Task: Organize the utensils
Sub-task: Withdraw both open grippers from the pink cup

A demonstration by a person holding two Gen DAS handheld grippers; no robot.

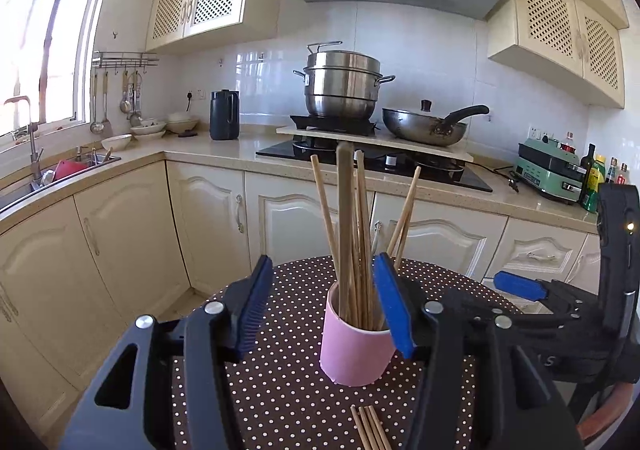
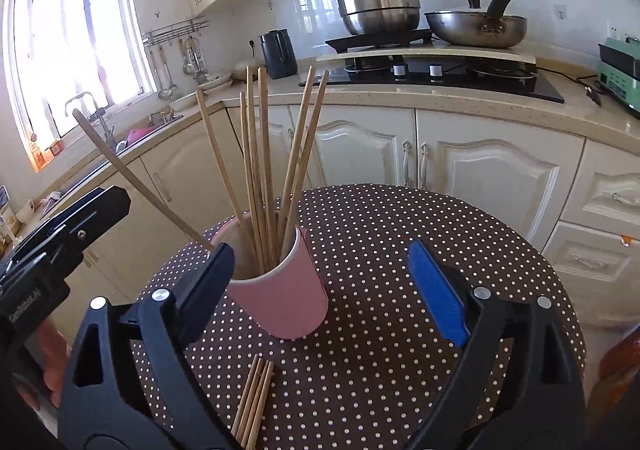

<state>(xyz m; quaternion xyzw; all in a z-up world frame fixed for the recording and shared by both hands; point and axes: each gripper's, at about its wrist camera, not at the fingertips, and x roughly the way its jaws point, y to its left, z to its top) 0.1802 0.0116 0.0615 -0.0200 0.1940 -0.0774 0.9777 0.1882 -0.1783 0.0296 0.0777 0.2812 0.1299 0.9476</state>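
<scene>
1. Right wrist view: I see my right gripper [image 2: 334, 282] with its jaws spread wide and nothing between the pads; the pink cup [image 2: 280, 300] stands just ahead of it, nearer the left finger.
2. The cup sits upright on the polka-dot table [image 2: 400, 250], and the standing chopsticks [image 2: 260, 170] fan out of its mouth. I count about nine sticks in it, one of them leaning far out to the left, though the ones bunched in the middle are hard to separate.
3. From the left wrist camera, my left gripper [image 1: 324, 310] is about half open. Its fingers flank the cup's rim and sticks, but I see no pad pressing on anything, so I take it as holding nothing.
4. A bundle of loose chopsticks [image 2: 254, 402] lies flat on the cloth just in front of the cup, nearest me. Four or five show; their near ends are cut off by the frame.
5. My reading: a stick has been dropped into the cup and the pile on the table is next.
6. The next move calls for dipping the right gripper low to the cloth, pinching one stick clear of its neighbours, then tilting it upright over the cup without knocking the leaning stick.
</scene>
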